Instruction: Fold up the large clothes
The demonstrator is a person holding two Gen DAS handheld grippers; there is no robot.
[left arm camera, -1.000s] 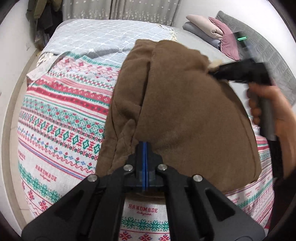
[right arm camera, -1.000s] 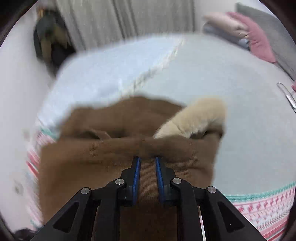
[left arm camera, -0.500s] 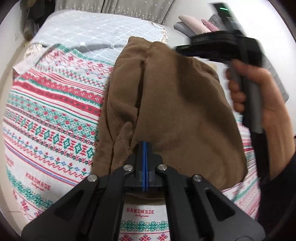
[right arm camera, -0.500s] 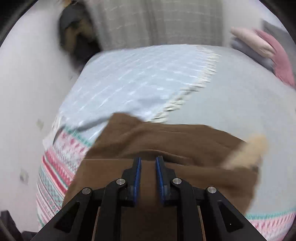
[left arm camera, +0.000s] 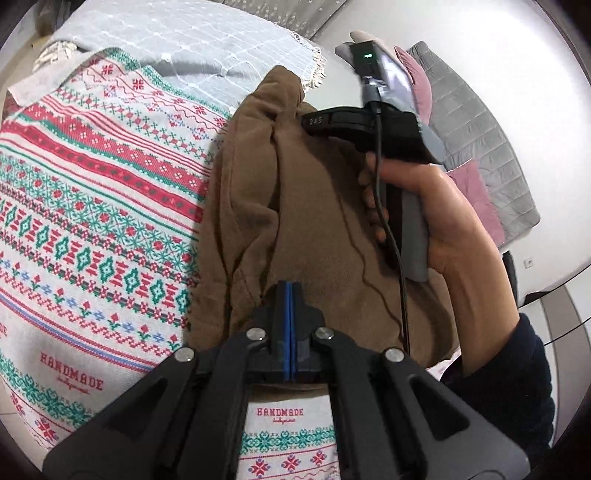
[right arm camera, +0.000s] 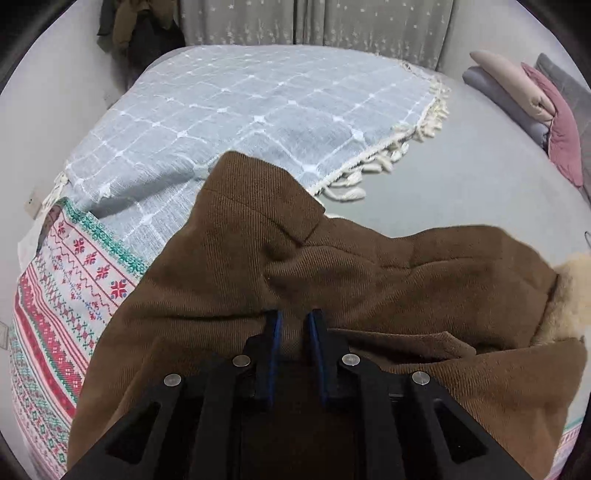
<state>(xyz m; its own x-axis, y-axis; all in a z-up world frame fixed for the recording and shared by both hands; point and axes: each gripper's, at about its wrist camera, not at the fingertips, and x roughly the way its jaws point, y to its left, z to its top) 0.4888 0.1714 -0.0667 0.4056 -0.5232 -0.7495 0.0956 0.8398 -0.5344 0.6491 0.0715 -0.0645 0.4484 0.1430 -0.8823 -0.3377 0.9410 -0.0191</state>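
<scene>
A folded brown corduroy coat (left arm camera: 314, 221) with a cream fleece lining (right arm camera: 572, 291) lies on the bed, over a red and green patterned blanket (left arm camera: 92, 221). My left gripper (left arm camera: 290, 291) is shut, its tips against the coat's near edge; whether cloth is pinched is hidden. My right gripper (right arm camera: 293, 325) is shut on a thick fold of the coat (right arm camera: 332, 280), its jaws a little apart around the cloth. In the left wrist view the right gripper's body and the hand holding it sit over the coat's right half.
A light blue checked throw with cream tassels (right arm camera: 258, 110) lies beyond the coat. Folded pink, beige and grey clothes (right arm camera: 535, 96) are stacked at the far right by a grey quilt (left arm camera: 480, 140). Curtains (right arm camera: 314, 22) hang behind the bed.
My right gripper has swung with the coat's top layer from the far end toward me and to the left. The coat is now folded shorter. My left gripper stayed shut in place.
</scene>
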